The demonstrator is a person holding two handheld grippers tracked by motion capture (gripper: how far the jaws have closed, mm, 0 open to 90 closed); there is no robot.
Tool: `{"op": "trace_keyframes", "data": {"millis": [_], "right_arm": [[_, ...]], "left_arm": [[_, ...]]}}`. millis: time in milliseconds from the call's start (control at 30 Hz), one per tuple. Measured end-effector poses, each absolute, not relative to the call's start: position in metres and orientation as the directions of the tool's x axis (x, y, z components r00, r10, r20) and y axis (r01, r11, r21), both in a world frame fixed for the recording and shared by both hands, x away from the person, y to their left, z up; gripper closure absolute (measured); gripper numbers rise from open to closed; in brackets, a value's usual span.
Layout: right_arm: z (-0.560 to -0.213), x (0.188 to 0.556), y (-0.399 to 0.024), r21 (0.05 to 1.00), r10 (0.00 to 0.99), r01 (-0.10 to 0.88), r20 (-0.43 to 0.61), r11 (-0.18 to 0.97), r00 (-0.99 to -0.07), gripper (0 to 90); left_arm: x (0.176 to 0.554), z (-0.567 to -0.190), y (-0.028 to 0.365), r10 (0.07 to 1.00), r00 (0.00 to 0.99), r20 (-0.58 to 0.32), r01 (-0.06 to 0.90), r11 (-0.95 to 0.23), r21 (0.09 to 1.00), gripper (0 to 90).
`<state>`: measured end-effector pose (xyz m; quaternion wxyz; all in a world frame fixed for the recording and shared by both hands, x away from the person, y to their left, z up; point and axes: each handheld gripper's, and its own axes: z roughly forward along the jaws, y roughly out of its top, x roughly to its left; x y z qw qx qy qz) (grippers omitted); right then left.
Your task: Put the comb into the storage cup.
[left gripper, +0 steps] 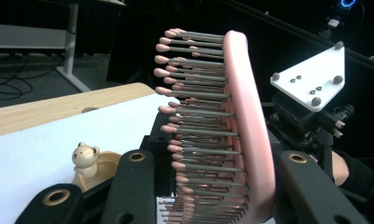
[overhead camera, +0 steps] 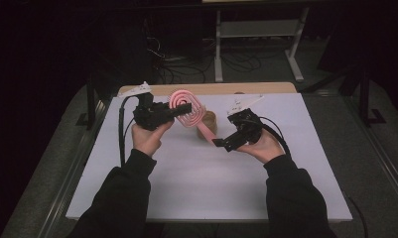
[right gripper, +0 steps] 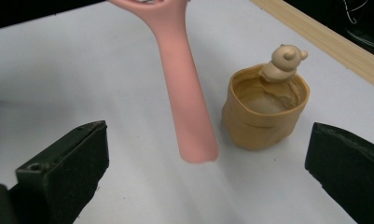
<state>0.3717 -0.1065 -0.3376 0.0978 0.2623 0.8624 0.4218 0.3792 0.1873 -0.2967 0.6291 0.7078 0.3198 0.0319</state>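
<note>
We see the left gripper (overhead camera: pixel 179 110) with jaws clamped on the pink plastic paddle hairbrush (overhead camera: pixel 187 112); the right gripper (overhead camera: pixel 219 142) has its jaws wide apart, nothing between the pads.

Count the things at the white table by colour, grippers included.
Pink: 1, the pink plastic hairbrush with grey bristles
Tan: 1, the soft tan cup with a bear figure on its rim
Black: 2, left gripper, right gripper
Total: 4

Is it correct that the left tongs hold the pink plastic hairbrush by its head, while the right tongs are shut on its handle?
Not quite. The left tongs do grip the pink plastic hairbrush by its head, but the right tongs stand open; the right gripper view shows the handle hanging free between them, touched by neither.
</note>
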Motion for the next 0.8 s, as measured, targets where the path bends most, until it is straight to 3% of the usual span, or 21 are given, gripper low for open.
{"op": "trace_keyframes", "data": {"millis": [800], "right_arm": [[-0.361,0.353,-0.176,0.819,0.625,0.44,0.132,0.368,-0.77,0.0]], "left_arm": [[0.391,-0.264,0.198,0.537,0.793,-0.289,0.34,0.004,0.94,63.1]]}}
